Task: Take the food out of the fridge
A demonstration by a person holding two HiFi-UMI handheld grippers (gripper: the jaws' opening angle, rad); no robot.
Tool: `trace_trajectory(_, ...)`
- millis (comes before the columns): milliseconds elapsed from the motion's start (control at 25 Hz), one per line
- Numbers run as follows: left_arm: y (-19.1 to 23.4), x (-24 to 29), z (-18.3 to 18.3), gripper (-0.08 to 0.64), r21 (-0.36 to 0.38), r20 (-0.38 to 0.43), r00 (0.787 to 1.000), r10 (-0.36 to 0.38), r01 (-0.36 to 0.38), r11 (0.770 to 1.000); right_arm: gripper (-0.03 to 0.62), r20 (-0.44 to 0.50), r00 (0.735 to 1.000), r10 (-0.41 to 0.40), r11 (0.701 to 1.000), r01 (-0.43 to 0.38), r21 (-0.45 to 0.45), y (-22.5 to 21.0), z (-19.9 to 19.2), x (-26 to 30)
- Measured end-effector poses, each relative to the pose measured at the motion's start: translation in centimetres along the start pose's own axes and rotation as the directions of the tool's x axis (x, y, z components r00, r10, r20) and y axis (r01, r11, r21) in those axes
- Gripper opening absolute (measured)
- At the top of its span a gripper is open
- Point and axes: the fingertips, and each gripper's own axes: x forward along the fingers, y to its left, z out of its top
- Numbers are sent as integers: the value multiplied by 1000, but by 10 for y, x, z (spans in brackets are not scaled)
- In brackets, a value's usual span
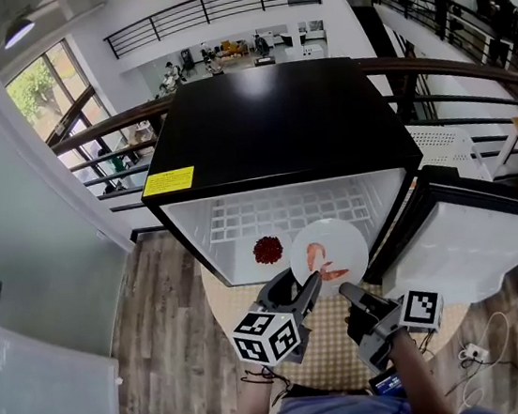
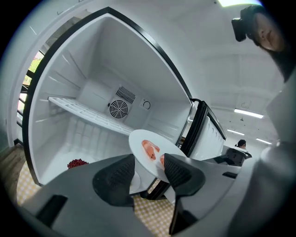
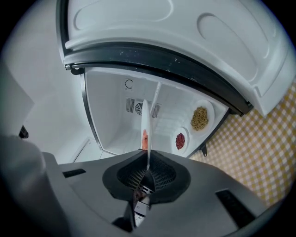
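Plate (image 1: 343, 236) w/ pink-orange food (image 1: 321, 258) (shrimp-like) is found at the front lip of the fridge (image 1: 276, 123) floor, its near rim apparently overhanging the opening, toward the person. Right tool (image 3: 147, 175) is clamped on that near rim: in right gripper view the plate is seen edge-on, pinched btwn the pads. Left tool (image 2: 149, 172) is held w/ jaws apart, just beside the plate's near-left rim. The rim is seen in the gap; contact can't be told. Plate lies straight ahead of both tools, right one nearer & bearing it. Round, so no long axis is noted; face is up, roughly level in head view, food on top. Judged: pull-out is in hand; next move is to be made straight back toward the person, away from rear wall, plate held level so food isn't tipped. Door (image 1: 477, 244) is open at right & is to be cleared. Red food (image 1: 267, 249) & grain plate (image 3: 200, 118) are seen inside.
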Motion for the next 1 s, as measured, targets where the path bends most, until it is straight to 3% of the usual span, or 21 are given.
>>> trace_trajectory(440,-38,-26,-17,204,-24,19,997,70,-70,997,26,-72,997,24,999,-26,-21,7,-18,-41)
trace_trajectory(680,-39,-37,-26,204,-25,20,995,101,-101,995,26,-94,995,33,999,-36,-31,4,-29,-45)
trace_trajectory(1000,-81,-49,-45,202,-27,20,990,139,-138,990,26,-128,991,42,998,-47,-37,2,-38,-90)
